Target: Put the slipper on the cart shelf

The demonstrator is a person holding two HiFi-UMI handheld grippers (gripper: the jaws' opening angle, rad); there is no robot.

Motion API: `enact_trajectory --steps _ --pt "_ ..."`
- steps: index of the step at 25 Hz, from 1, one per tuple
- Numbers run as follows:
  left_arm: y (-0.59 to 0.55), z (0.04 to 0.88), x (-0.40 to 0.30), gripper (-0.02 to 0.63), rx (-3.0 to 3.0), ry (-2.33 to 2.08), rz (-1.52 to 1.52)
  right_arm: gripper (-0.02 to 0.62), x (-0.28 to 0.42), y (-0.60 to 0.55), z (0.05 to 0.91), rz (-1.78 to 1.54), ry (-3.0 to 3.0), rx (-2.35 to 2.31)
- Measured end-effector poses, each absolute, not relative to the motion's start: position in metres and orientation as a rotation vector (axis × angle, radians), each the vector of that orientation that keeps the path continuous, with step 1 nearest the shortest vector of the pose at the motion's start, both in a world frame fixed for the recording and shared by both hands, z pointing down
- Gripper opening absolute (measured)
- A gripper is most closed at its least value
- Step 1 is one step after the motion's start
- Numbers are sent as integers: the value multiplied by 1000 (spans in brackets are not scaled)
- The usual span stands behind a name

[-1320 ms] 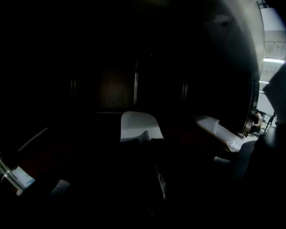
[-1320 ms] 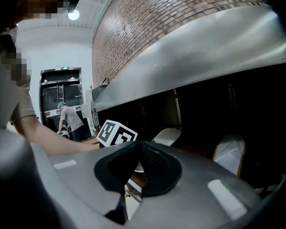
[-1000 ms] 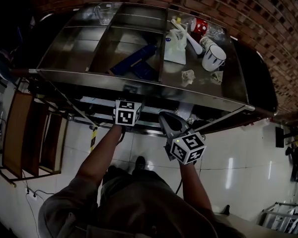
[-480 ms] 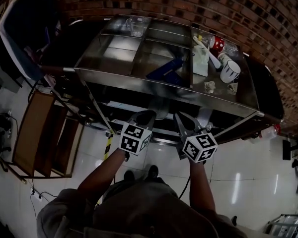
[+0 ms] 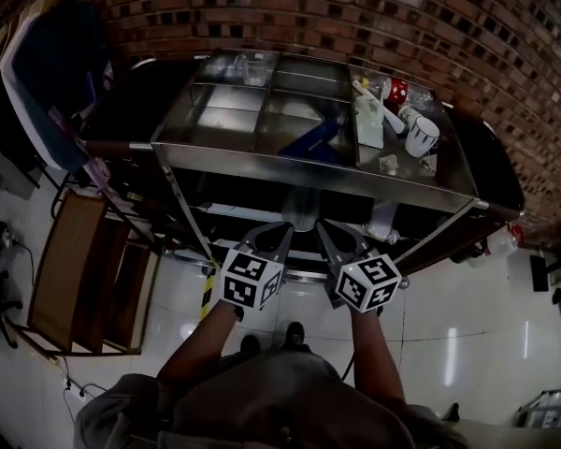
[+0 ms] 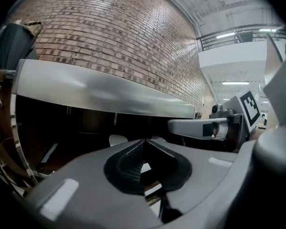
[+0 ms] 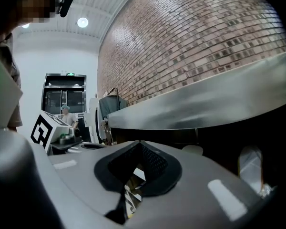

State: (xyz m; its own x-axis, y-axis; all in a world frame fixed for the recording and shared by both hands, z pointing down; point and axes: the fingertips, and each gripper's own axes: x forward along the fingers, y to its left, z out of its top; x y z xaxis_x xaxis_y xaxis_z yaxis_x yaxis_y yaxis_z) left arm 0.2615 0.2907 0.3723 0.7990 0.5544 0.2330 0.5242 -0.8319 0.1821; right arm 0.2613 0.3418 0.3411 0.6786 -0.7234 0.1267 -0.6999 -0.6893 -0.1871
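Lying beyond left hand-held gripper (image 5: pixel 281 228) is slipper (image 5: pixel 310 141).

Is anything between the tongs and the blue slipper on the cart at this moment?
Only the cart's front rim. The blue slipper lies in the top tray's middle compartment. The left tongs and right tongs, both shut and empty, sit lower, in front of that rim.
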Motion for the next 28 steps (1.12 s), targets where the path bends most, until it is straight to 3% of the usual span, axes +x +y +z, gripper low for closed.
enact_trajectory --steps 28 --pt "308 357 267 8 2875 944 411 -2 264 356 322 -222 1175 -2779"
